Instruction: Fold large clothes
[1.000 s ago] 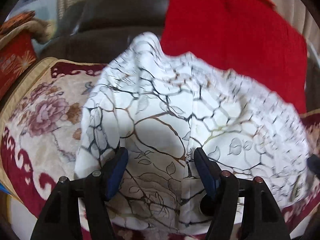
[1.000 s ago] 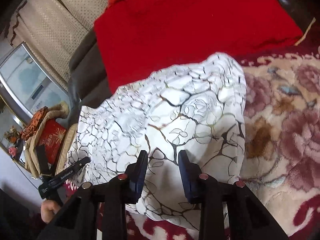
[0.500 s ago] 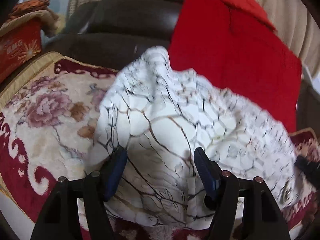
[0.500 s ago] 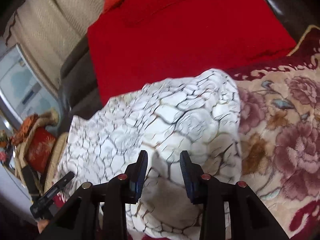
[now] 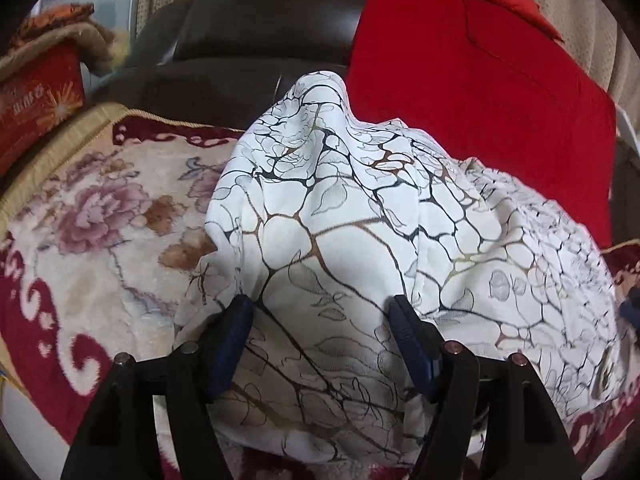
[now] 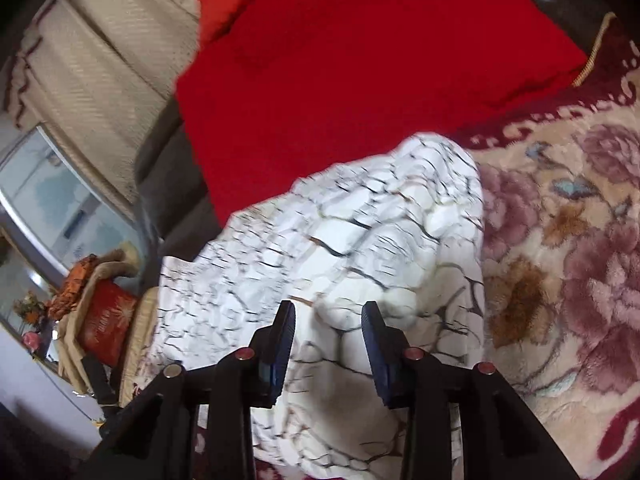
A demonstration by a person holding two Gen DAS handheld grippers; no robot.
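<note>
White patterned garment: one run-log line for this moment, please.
task: fold large clothes | white patterned garment: bunched on floral blanket | left gripper: jaws around a fold | right gripper: jaws around a fold | red cloth: behind

The garment (image 5: 360, 240) lies on the blanket (image 5: 100, 240), before the cushion (image 5: 480, 80).

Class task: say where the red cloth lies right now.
In both wrist views the red cloth lies draped on the dark sofa, directly behind the bunched white patterned garment.

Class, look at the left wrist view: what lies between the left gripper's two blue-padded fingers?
A bunched fold of the white garment with dark branching lines fills the left gripper, seen in the left wrist view.
</note>
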